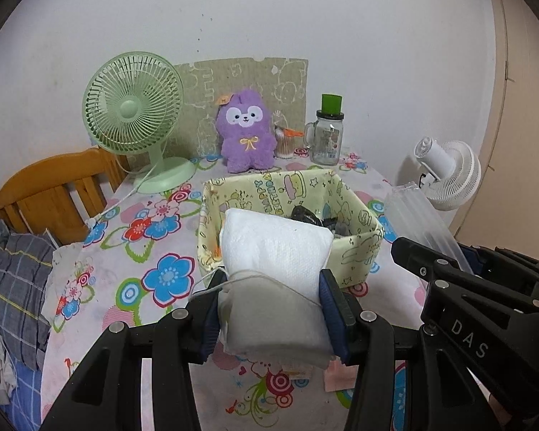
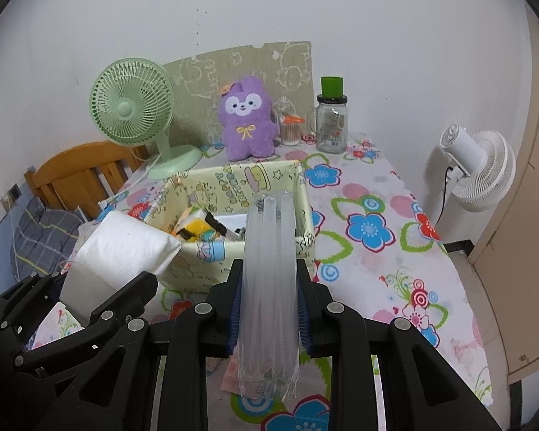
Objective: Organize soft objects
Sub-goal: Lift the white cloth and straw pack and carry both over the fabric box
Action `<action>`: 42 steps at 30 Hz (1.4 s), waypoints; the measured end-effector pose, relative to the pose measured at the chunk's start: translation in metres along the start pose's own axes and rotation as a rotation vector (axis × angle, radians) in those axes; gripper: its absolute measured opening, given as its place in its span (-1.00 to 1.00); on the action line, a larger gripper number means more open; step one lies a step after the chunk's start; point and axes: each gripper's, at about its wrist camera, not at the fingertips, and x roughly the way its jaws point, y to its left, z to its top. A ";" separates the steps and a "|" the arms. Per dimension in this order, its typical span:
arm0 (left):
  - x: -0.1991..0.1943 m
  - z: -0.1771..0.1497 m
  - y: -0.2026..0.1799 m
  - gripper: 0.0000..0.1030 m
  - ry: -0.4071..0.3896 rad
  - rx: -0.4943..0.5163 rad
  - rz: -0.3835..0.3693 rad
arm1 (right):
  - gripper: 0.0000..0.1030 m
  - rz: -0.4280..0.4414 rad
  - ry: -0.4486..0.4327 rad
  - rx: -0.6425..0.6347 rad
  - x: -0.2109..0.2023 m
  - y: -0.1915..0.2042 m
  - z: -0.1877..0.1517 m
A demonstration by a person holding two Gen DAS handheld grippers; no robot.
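Over the floral tablecloth point(image 2: 377, 194), my left gripper point(image 1: 273, 309) pinches a white tissue pack point(image 1: 276, 251), my right gripper point(image 2: 269, 301) a clear straw bundle point(image 2: 269, 269). Just ahead sits the fabric storage box point(image 1: 355, 255); both loads are mid-carry, and I judge dropping them inside comes next.

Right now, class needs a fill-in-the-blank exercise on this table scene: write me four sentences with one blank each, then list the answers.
1. The left gripper is shut on a white ____.
2. The right gripper is shut on a clear plastic ____.
3. The fabric bin sits in front of a ____ plush toy.
4. The glass jar carries a ____ cap.

Answers: tissue pack; packet; purple; green
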 end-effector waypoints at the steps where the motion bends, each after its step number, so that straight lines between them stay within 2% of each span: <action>1: -0.001 0.001 0.000 -0.01 -0.002 -0.001 0.001 | -0.44 0.001 -0.003 -0.001 -0.001 0.000 0.001; 29: 0.006 0.032 0.003 -0.01 -0.038 -0.007 -0.001 | -0.44 -0.001 -0.042 -0.011 0.002 -0.001 0.033; 42: 0.031 0.049 0.005 -0.01 -0.020 0.001 -0.012 | -0.44 0.014 -0.043 -0.028 0.019 0.002 0.054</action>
